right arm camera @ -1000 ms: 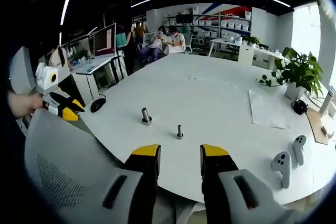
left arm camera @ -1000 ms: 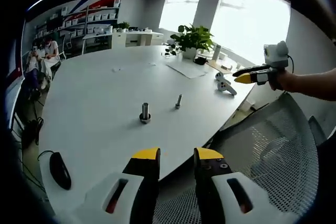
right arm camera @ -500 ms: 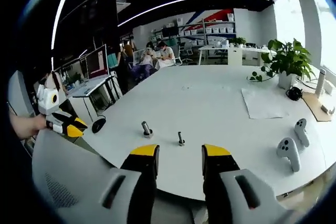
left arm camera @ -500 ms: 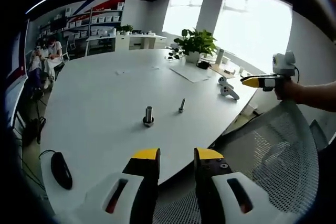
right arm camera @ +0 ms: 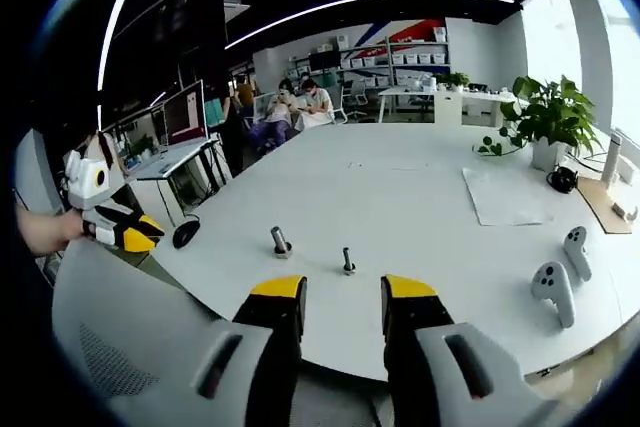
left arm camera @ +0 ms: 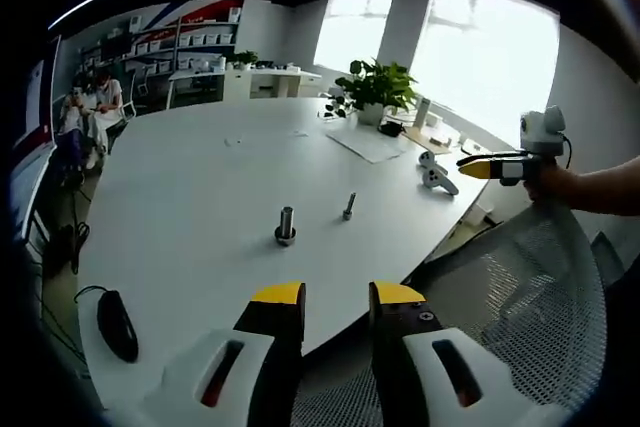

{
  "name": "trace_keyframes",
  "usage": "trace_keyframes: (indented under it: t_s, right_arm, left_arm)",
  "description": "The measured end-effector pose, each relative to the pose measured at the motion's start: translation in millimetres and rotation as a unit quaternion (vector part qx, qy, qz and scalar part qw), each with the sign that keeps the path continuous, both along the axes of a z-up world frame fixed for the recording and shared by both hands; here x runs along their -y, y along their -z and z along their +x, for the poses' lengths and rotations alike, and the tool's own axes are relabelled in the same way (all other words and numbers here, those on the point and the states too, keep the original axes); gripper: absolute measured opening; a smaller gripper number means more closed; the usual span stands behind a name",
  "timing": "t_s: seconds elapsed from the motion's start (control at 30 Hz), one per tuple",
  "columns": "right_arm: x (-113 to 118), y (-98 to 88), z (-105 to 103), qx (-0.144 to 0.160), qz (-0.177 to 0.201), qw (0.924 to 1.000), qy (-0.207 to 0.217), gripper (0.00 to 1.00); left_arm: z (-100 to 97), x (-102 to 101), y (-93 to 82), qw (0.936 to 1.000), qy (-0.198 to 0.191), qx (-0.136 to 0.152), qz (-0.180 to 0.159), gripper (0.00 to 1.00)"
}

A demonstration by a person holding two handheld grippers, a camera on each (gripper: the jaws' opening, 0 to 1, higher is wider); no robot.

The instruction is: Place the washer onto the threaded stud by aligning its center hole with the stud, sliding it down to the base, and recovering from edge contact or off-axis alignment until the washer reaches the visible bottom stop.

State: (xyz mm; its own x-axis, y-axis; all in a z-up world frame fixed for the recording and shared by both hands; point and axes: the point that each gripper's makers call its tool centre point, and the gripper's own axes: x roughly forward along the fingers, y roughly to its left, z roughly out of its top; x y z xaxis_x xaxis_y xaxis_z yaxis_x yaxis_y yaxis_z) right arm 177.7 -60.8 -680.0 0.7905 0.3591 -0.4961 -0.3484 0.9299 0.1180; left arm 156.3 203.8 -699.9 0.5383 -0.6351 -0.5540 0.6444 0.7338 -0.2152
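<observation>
Both claws, left (left arm camera: pixel 335 294) and right (right arm camera: pixel 342 289), part-open, empty. Ahead: stud (right arm camera: pixel 348 261), washer stack (right arm camera: pixel 280 242). Likely thin, rigid, slick steel; pinch by the rim.

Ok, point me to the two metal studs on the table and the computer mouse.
thicker stud (left arm camera: pixel 286 226), left gripper view, on its shaft near the base.
thinner stud (left arm camera: pixel 349 206), left gripper view, mid-shaft.
computer mouse (left arm camera: pixel 114 324), left gripper view, top of its black shell.

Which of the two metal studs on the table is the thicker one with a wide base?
The stud nearer the computer mouse; the other stud is slimmer.
</observation>
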Motion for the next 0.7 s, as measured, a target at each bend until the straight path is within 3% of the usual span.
trace_keyframes:
  t_s: [0.13,0.3,0.43,0.7]
  right_arm:
    - [-5.0,4.2,-0.4,-0.001,-0.004,0.9998,-0.021,0.33]
    - [1.6,0.3,2.9,0.006,0.008,0.9999,-0.003,0.33]
    - [0.8,13.0,-0.3,-0.022,-0.006,0.9996,-0.017,0.33]
    - [-0.6,16.5,-3.9,-0.035,-0.01,0.9991,-0.021,0.33]
  left_arm:
    - [3.2,-1.3,-2.2,1.0,-0.007,0.003,-0.006,0.22]
    - [6.4,-4.1,-2.7,0.9998,-0.019,0.003,-0.007,0.22]
    - [7.6,-3.8,-4.1,0.9998,-0.02,0.008,-0.006,0.22]
    - [12.8,-8.5,-6.2,0.9991,-0.038,0.016,-0.005,0.23]
